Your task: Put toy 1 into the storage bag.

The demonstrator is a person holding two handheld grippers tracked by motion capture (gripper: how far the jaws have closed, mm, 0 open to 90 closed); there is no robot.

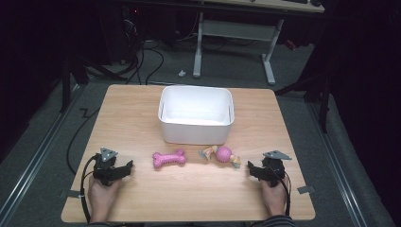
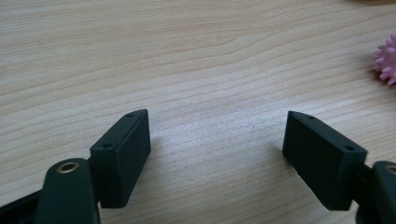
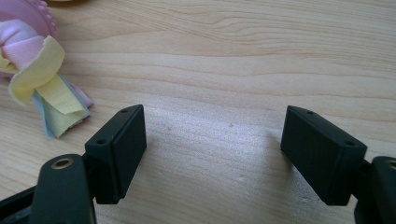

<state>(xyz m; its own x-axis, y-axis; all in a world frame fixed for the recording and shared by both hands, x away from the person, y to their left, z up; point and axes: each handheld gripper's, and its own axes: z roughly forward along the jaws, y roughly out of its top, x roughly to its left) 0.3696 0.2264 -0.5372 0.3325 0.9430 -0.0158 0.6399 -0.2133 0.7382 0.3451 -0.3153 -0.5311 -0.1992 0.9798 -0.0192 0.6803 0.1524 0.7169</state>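
A pink spiky bone toy [image 1: 169, 159] lies on the wooden table [image 1: 198, 189] in front of a white bin [image 1: 196, 113]. Its spiky end [image 2: 386, 60] shows at the right edge of the left gripper view. To its right lies a pink ball toy with pastel cloth tails [image 1: 221, 155]; the tails [image 3: 44, 88] show at the upper left of the right gripper view. My left gripper [image 1: 126, 166] rests near the table's left front, open, nothing between its jaws [image 2: 217, 154]. My right gripper [image 1: 250, 168] rests at the right front, open and empty too [image 3: 212, 154].
The white bin sits at the table's middle back and looks empty. Beyond the table stand a white desk frame [image 1: 236, 42] and floor cables [image 1: 142, 61]. Bare wood lies between the two grippers.
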